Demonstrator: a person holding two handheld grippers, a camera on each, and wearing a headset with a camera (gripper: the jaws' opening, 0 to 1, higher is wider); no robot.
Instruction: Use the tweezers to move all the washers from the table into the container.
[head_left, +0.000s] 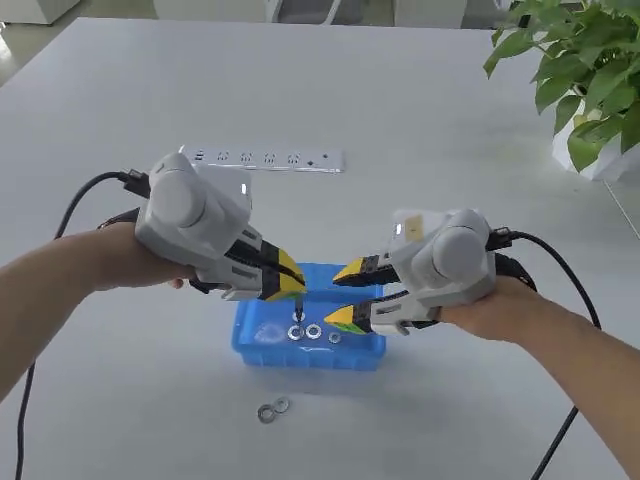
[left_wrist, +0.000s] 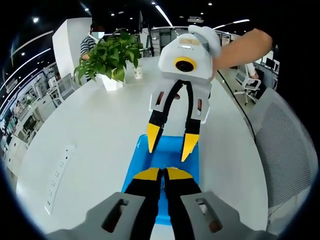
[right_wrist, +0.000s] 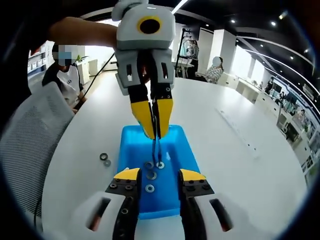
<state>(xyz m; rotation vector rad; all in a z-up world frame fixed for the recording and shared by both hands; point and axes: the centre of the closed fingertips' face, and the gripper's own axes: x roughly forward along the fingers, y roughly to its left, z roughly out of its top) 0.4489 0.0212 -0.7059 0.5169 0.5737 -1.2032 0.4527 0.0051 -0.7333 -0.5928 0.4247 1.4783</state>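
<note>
A blue container (head_left: 262, 352) sits between the two grippers, with three washers (head_left: 313, 331) lying in it. My left gripper (head_left: 293, 281) is shut on thin tweezers (head_left: 298, 312) that point down into the container (right_wrist: 172, 145). The tweezer tips (right_wrist: 158, 161) reach a washer (right_wrist: 160, 164) on the container floor; whether they pinch it I cannot tell. My right gripper (head_left: 340, 295) hovers open over the container's right side, holding nothing. Two washers (head_left: 273, 408) lie on the table in front of the container, also visible as a washer pair (right_wrist: 105, 159) beside it.
A white power strip (head_left: 265, 158) lies on the table behind the container. A potted plant (head_left: 585, 70) stands at the far right. Cables trail from both grippers. An office chair (left_wrist: 285, 145) stands by the table edge.
</note>
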